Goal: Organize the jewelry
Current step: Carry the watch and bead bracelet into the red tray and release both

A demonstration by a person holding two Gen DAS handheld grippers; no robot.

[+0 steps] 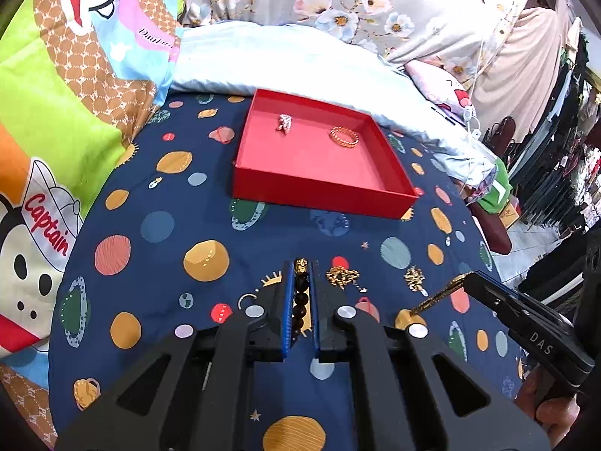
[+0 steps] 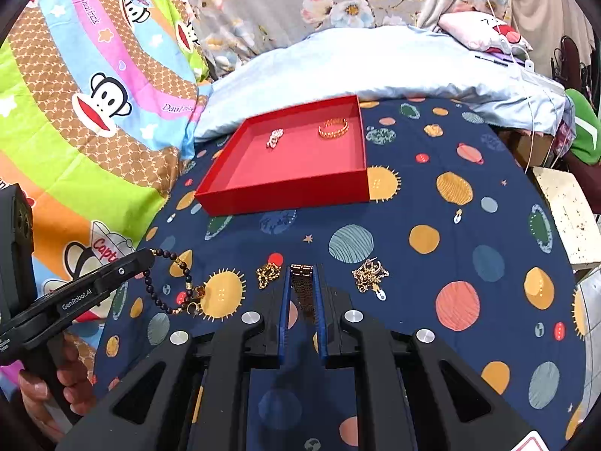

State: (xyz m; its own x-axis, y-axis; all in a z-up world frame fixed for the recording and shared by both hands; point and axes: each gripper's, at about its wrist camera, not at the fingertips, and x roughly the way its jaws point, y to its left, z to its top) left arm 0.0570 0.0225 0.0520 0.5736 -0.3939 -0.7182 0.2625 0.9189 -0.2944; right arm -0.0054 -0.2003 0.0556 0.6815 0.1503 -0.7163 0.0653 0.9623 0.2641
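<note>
A red tray (image 1: 319, 191) (image 2: 285, 191) lies on the planet-print cloth; inside it are a silver sparkly piece (image 1: 283, 123) (image 2: 275, 137) and a gold bangle (image 1: 344, 136) (image 2: 333, 128). My left gripper (image 1: 301, 267) is shut on a dark bead bracelet (image 1: 301, 300), which hangs from it in the right wrist view (image 2: 169, 285). My right gripper (image 2: 302, 268) is shut on a gold mesh band (image 2: 303, 289), also visible in the left wrist view (image 1: 437, 297). Two gold chain heaps (image 2: 268, 274) (image 2: 370, 274) lie on the cloth near the fingertips.
A pale blue pillow (image 1: 285, 60) lies behind the tray. A cartoon monkey quilt (image 2: 94, 94) rises at the left. A small silver ring (image 1: 246, 298) lies on the cloth by the left gripper. A speckled white block (image 2: 563, 210) stands at the right edge.
</note>
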